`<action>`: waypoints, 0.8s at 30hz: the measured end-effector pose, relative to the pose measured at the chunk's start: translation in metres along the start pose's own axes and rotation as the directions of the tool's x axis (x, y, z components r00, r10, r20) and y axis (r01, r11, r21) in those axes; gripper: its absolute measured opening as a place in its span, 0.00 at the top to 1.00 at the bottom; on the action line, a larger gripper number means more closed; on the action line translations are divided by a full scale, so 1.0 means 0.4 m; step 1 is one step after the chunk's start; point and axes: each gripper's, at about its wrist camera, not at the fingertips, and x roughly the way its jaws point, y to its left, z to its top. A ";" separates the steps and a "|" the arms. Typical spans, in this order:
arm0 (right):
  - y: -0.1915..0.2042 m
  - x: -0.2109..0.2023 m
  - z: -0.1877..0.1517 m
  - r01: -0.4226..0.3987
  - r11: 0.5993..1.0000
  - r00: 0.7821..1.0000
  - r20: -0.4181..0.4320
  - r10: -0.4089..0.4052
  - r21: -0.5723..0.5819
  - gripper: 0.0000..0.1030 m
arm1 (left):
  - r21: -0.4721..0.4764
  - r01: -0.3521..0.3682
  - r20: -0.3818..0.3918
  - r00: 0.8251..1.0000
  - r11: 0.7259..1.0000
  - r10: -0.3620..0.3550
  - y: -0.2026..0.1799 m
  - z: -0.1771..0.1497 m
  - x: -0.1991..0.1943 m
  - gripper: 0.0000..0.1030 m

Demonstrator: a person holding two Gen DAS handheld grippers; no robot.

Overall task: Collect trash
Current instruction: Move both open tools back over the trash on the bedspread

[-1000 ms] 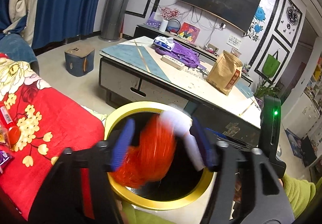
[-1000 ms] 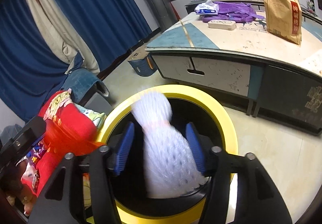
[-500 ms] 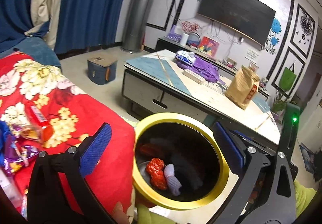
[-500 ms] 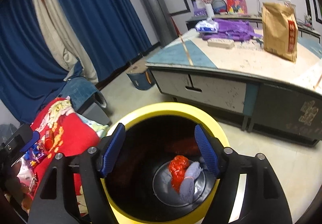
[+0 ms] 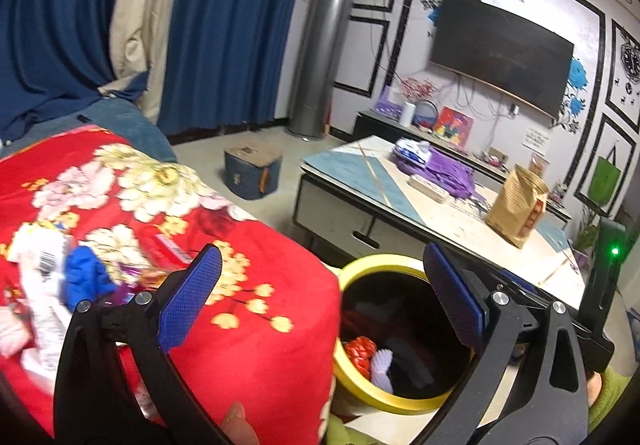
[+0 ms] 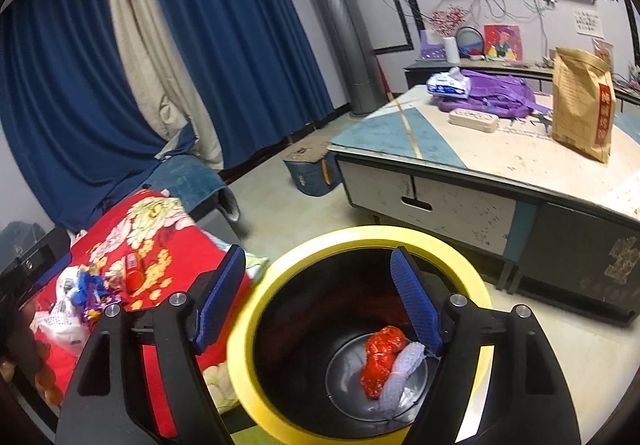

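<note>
A: Red wrapper (image 6: 382,359) and white foam net (image 6: 402,375) down at the bottom of the yellow-rimmed bin (image 6: 356,241), touching each other.

B: And the grabbers?

A: Right gripper (image 6: 320,297) up over the bin, jaws opening, nothing between them. Left gripper (image 5: 320,297) beside the bin, spread wide, empty too.

B: More trash near the bin?

A: Yes. Pile of wrappers (image 6: 86,295) on the red flowery blanket (image 5: 248,293), right next to the bin. Low table (image 6: 452,181) behind the bin, brown paper bag (image 6: 582,105) on top.
</note>
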 end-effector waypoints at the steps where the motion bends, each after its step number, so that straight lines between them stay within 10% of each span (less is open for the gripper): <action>1: 0.010 -0.001 -0.001 -0.007 1.000 1.000 0.001 0.007 -0.007 0.29 | 0.001 -0.008 0.007 1.000 1.000 0.008 0.004 0.003 -0.007 0.11; 24: 0.266 -0.026 -0.058 -0.177 0.963 0.984 -0.053 0.169 -0.205 0.24 | -0.088 -0.153 0.093 0.983 0.984 0.161 0.161 0.022 -0.142 0.11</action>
